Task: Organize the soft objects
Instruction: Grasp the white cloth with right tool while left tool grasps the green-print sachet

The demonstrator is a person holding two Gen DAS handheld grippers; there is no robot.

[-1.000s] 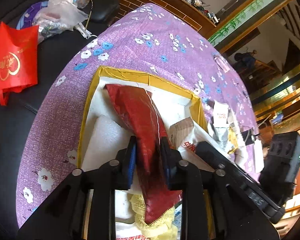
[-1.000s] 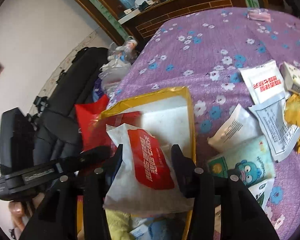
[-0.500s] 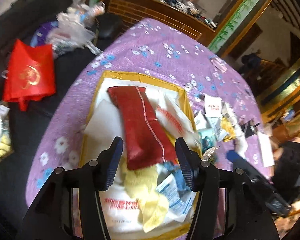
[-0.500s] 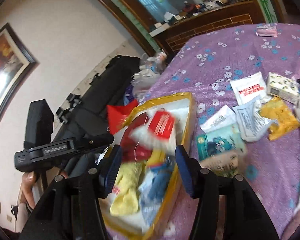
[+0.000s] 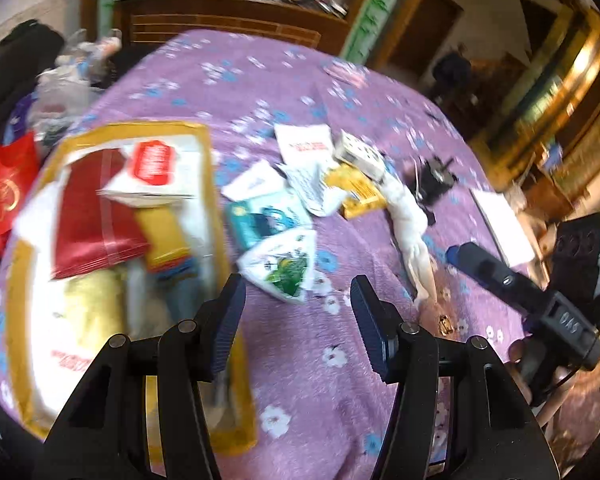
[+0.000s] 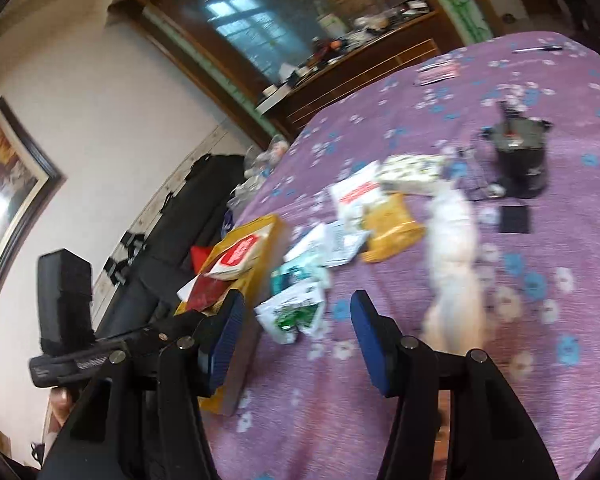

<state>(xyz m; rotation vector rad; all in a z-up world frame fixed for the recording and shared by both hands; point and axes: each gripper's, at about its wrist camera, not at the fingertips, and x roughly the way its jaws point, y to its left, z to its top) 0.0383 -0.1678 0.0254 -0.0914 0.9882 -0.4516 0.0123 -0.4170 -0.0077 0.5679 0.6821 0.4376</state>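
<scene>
Now that both loads sit in the box:
Left gripper [image 5: 296, 312]: you have released the red pouch [image 5: 96, 216], jaws empty.
Right gripper [image 6: 296, 328]: released too, empty.
Yellow box [image 5: 204, 148]: packets beside it remain.

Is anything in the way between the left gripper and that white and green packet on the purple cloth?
Nothing visible is. The left hand-held gripper is open, and the white and green packet lies on bare cloth right ahead, beside the yellow tray.

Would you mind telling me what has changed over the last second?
The left gripper let go of the red pouch, the right gripper of the white-and-red packet. Both lie in the yellow-rimmed box; both grippers, open, swung toward the loose packets. The packets stayed put.
</scene>
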